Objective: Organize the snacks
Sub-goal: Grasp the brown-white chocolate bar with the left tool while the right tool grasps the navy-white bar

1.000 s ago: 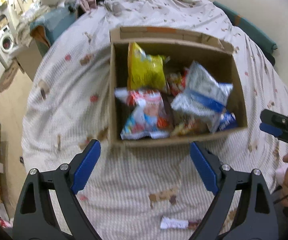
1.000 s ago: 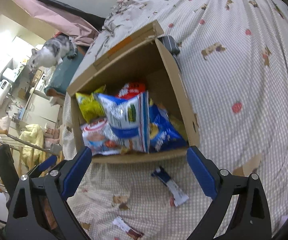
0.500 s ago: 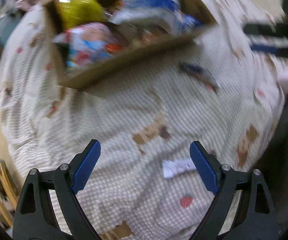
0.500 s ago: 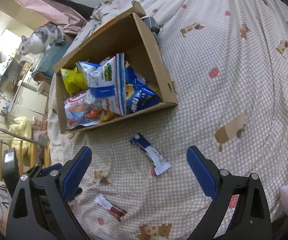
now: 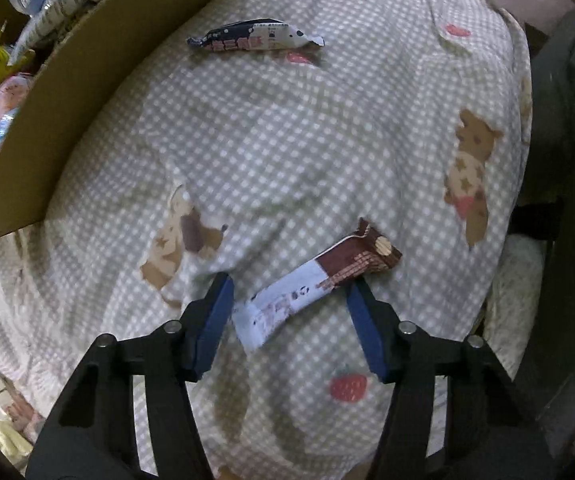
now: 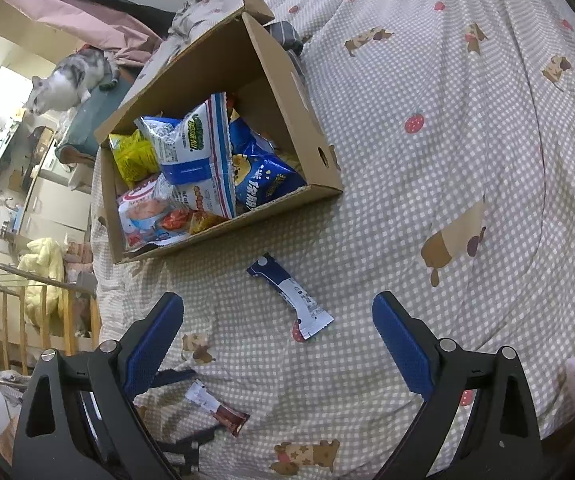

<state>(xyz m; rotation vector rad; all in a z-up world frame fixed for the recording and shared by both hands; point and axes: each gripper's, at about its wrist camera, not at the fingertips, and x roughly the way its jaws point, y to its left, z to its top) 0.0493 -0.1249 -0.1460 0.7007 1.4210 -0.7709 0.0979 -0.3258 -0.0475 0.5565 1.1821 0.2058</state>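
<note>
A brown-and-white wafer bar (image 5: 307, 284) lies on the checked bedspread (image 5: 287, 140). My left gripper (image 5: 290, 283) points straight down over it, its jaws closing with the bar lying across the gap; I see no firm pinch. The same bar (image 6: 217, 404) shows in the right wrist view, low on the left. A blue-and-white snack bar (image 6: 291, 298) lies nearer the cardboard box (image 6: 287, 76), which holds several snack bags. My right gripper (image 6: 277, 300) hovers open above that blue bar (image 5: 253, 38), with nothing between its fingers.
A grey-and-white cat (image 6: 67, 80) sits on a cushion beyond the box. A wooden rail (image 6: 27, 312) and clutter stand off the bed's left side. The bedspread drops away at the dark edge (image 5: 547, 200) on the right in the left wrist view.
My left gripper swung away from the box, dropped down over the wafer bar, and its jaws narrowed around it. The right gripper pulled back slightly, then held still, open.
</note>
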